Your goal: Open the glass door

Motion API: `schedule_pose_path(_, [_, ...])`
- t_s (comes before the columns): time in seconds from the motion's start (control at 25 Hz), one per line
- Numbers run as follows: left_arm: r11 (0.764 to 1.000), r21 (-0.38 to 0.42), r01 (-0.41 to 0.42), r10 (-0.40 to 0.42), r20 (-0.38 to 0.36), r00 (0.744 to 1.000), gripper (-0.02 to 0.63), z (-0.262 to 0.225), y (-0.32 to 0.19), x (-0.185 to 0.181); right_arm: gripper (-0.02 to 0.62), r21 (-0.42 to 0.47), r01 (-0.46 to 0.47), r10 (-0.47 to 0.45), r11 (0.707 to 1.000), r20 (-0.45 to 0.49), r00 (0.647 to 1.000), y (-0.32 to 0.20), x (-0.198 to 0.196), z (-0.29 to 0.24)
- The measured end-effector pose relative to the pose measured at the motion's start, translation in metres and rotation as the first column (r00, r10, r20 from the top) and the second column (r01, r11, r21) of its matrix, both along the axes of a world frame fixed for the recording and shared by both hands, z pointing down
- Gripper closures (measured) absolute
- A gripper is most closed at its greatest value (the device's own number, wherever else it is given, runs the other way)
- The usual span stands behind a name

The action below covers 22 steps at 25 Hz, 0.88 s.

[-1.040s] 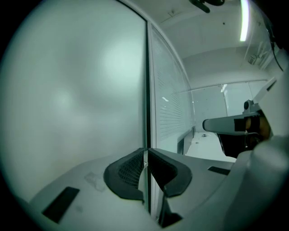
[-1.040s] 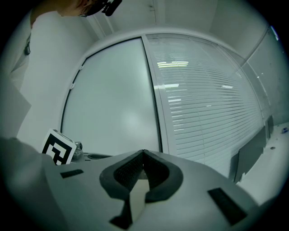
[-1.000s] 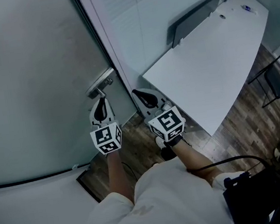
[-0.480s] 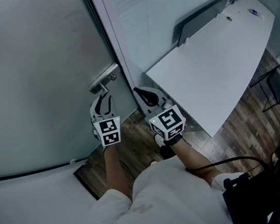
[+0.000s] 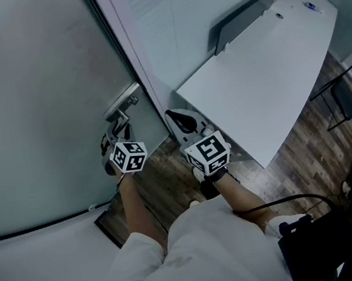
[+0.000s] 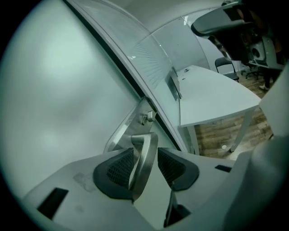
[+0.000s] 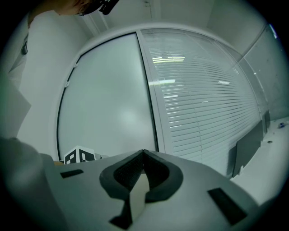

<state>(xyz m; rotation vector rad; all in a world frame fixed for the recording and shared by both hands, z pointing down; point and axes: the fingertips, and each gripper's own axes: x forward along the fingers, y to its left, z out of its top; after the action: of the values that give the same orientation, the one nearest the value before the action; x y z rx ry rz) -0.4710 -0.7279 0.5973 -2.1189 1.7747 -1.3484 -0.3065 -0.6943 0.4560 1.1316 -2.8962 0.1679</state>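
The frosted glass door carries a metal lever handle on a lock plate near its right edge. My left gripper reaches up to that handle. In the left gripper view the handle stands between the pads of the left gripper; its jaws have just been opening, a gap shows on the right side, and the pads do not press on it. My right gripper hovers to the right of the door frame, shut and empty, also shown shut facing the door.
A glass partition with blinds runs right of the door post. A white desk stands against it, with a black chair beyond. Dark equipment lies at lower right on the wood floor.
The left gripper has sunk, shifted left and rolled, and its jaws went from shut to apart, with the lever handle now between them. The right gripper has stayed still.
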Motion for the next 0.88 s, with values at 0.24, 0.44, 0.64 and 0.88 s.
schedule_pose_path(0.24, [1.0, 0.0, -0.006, 0.006, 0.111, 0.994, 0.463, 0.006, -0.001, -0.004, 0.592, -0.005, -0.031, 0.031, 1.0, 0.005, 1.0, -0.005, 0.01, 0.003])
schedule_pose_path(0.44, [0.998, -0.053, -0.036, 0.045, 0.178, 0.983, 0.474, 0.01, -0.003, -0.002, 0.592, 0.0, -0.032, 0.032, 0.999, 0.009, 0.999, -0.006, 0.012, 0.0])
schedule_pose_path(0.64, [0.998, -0.046, -0.04, 0.047, 0.168, 0.985, 0.494, 0.012, -0.008, -0.002, 0.592, 0.003, -0.032, 0.032, 0.999, 0.002, 0.999, -0.003, 0.013, 0.004])
schedule_pose_path(0.88, [0.999, -0.016, -0.04, 0.042, 0.132, 0.99, 0.492, 0.015, -0.015, -0.001, 0.592, 0.006, -0.047, 0.047, 0.999, -0.008, 0.999, -0.003, 0.022, 0.007])
